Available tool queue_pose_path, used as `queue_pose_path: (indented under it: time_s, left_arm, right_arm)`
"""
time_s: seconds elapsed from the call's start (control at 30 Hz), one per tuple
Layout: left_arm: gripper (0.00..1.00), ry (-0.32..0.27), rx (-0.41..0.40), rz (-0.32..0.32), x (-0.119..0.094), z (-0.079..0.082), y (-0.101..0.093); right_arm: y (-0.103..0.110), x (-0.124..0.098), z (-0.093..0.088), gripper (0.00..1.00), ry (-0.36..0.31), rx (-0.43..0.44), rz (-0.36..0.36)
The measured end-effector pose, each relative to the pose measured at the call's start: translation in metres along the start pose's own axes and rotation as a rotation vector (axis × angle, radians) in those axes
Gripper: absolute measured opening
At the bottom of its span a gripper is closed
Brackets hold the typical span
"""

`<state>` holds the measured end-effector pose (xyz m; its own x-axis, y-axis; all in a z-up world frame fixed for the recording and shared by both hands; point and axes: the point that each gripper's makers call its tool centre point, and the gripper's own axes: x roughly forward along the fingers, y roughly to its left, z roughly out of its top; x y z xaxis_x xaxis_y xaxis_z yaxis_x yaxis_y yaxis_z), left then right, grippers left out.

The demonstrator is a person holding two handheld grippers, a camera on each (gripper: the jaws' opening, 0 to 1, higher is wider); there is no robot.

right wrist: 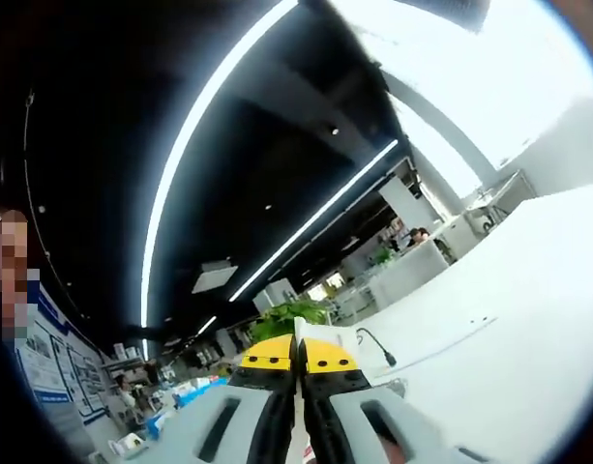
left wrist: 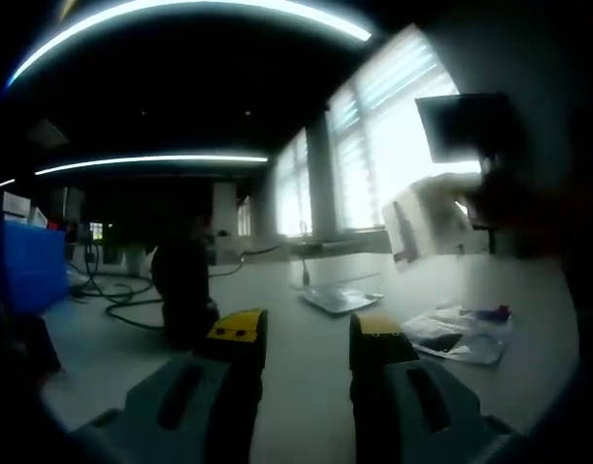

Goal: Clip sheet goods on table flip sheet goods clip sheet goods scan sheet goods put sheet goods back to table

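A white sheet packet (left wrist: 424, 220) with a dark and red print hangs in the air at the right of the left gripper view, held from the right by a dark, blurred shape. My left gripper (left wrist: 309, 338) stands open low over the white table (left wrist: 306, 387), with nothing between its yellow-tipped jaws. In the right gripper view my right gripper (right wrist: 298, 362) is shut on a thin white sheet edge (right wrist: 298, 425) that runs between the jaws. That view tilts up toward the ceiling.
On the table lie a clear plastic bag with goods (left wrist: 462, 334) at the right and a flat shiny sheet (left wrist: 340, 298) further back. A black upright device (left wrist: 185, 285) with cables stands at the left, beside a blue box (left wrist: 30, 266). A person stands at the left (right wrist: 11, 290).
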<state>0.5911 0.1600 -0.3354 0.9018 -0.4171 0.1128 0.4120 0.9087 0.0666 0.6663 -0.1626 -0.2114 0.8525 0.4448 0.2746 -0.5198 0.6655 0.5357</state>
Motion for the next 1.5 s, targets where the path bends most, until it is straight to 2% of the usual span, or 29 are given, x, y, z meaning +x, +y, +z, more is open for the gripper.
queue_pose_path:
  time_s: [0.33,0.53,0.77,1.03,1.2,1.5]
  left_arm:
    - [0.27,-0.006,-0.003,-0.004,0.0,0.001,-0.001]
    - [0.27,-0.004,0.003,-0.004,0.0,0.001,-0.001]
    - [0.27,0.001,-0.006,0.011,0.0,0.0,0.003]
    - [0.27,0.008,-0.019,0.009,0.001,-0.002,0.003]
    - [0.27,0.009,-0.02,0.009,0.001,-0.002,0.003]
    - [0.33,0.005,-0.034,0.023,0.001,-0.001,0.005]
  right_arm:
    - [0.003,0.005,0.001,0.0,-0.013,0.013,0.006]
    - [0.012,0.021,-0.008,0.0,-0.021,0.008,0.006]
    - [0.021,0.032,-0.01,0.0,-0.066,0.07,0.019]
    - [0.023,0.045,-0.023,0.0,-0.063,0.062,0.003]
    - [0.017,0.056,-0.028,0.0,-0.061,0.068,-0.007]
    - [0.029,0.075,-0.039,0.0,-0.06,0.025,-0.013]
